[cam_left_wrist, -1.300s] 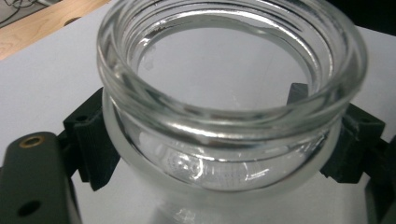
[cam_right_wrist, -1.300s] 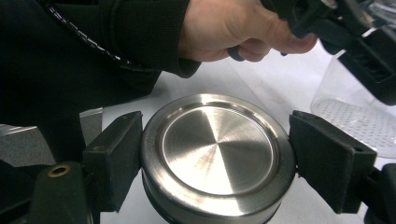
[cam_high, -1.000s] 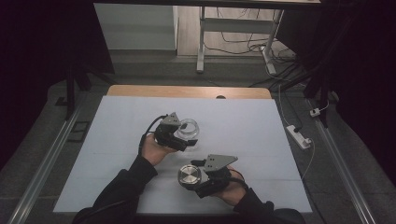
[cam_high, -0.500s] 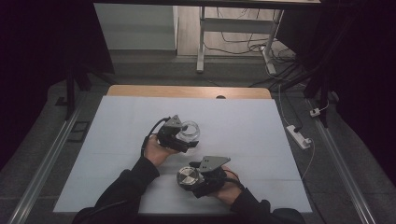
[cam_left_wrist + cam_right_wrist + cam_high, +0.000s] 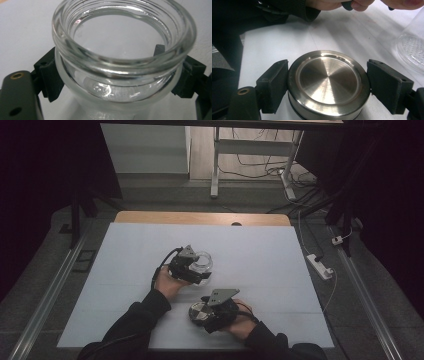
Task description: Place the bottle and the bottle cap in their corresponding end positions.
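Over the last second both hands have drifted slightly nearer the person. The left claw (image 5: 200,276) grips the glass jar (image 5: 122,50) below its rim; the right claw (image 5: 327,86) clamps the steel lid (image 5: 328,81) on the tabletop (image 5: 260,250), so capping probably comes next.

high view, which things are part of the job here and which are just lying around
In the job: glass jar clamped in the left gripper; metal lid between the right gripper's jaws.
Lying about: white power strip beside the table; cables on the floor.
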Motion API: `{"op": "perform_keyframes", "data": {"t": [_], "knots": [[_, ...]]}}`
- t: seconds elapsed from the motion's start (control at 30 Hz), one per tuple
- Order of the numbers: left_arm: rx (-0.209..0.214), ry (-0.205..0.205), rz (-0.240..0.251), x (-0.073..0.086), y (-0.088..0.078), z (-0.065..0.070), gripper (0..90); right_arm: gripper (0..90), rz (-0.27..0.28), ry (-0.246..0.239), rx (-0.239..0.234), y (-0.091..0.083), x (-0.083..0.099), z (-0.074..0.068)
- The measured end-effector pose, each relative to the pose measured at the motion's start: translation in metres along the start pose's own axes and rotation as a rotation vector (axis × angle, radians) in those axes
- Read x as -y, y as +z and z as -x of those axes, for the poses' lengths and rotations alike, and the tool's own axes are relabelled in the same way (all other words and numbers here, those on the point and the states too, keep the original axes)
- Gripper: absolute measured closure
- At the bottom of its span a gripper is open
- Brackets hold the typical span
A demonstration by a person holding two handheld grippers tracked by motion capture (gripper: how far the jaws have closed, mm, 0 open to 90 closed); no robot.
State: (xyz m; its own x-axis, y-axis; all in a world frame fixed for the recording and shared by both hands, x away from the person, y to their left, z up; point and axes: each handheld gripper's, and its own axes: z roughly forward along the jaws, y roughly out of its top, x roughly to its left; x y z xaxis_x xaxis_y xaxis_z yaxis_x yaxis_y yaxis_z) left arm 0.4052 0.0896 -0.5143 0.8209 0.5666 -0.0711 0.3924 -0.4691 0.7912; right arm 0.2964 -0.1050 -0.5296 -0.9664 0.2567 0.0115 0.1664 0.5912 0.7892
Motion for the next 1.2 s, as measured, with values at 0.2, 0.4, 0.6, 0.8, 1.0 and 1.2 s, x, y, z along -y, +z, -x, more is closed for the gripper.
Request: {"op": "perform_keyframes", "data": {"t": [0.2,0.4,0.6,0.8,1.0,1.2], "knots": [[-0.008,0.024,-0.006,0.001,0.000,0.002,15.4,19.5,-0.056,-0.034,0.011,0.007,0.003,-0.002],[-0.010,0.045,-0.002,0.005,-0.001,0.002,15.0,19.1,-0.080,-0.076,0.020,0.007,0.002,-0.003],[-0.008,0.032,-0.007,0.004,-0.001,0.003,14.5,14.7,-0.086,-0.052,0.016,0.007,0.002,-0.002],[0.000,0.020,0.006,0.002,-0.008,0.001,10.3,11.0,-0.048,-0.023,0.020,0.001,-0.003,-0.003],[-0.001,0.005,0.001,0.003,-0.016,0.000,7.0,9.0,-0.016,0.010,0.016,-0.006,-0.007,-0.002],[0.005,-0.007,0.003,0.004,-0.025,0.002,4.2,7.6,0.001,0.027,0.026,-0.015,-0.010,-0.001]]}}
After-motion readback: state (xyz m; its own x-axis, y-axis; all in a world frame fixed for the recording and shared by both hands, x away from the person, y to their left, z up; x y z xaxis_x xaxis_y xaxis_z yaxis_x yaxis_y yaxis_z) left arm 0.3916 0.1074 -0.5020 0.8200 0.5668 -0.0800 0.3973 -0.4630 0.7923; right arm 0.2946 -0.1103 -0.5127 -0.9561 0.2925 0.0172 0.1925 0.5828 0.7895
